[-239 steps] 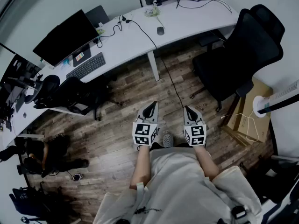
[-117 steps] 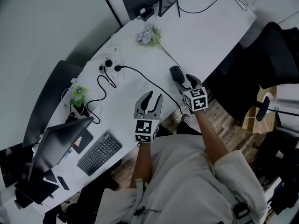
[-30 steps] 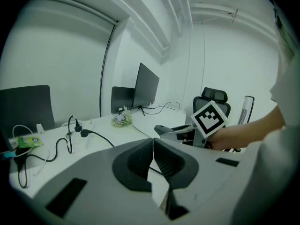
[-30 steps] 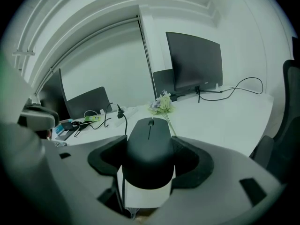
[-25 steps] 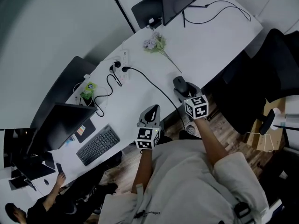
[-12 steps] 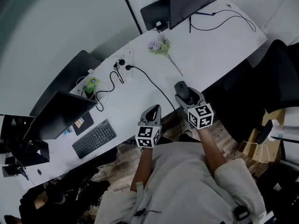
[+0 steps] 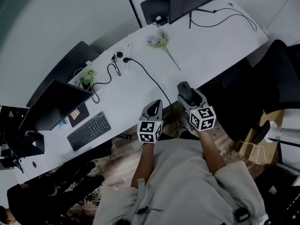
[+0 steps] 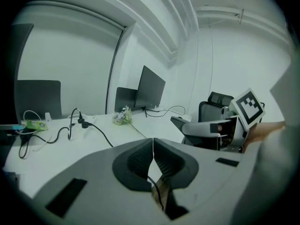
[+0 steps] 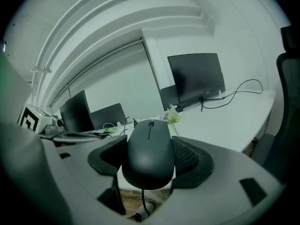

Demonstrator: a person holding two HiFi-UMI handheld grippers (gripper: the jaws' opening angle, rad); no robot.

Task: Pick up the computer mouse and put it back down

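Jaws of the right gripper (image 9: 150, 146) clamp the mouse (image 9: 149, 161), hiding its sides.

Matt plastic mouse (image 9: 149, 149), smooth white desk (image 7: 211, 46)

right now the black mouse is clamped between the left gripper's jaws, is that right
No. The mouse is clamped between the jaws of the right gripper, not the left; the right gripper view shows a pad on either side of it. The left gripper is shut with nothing in it.
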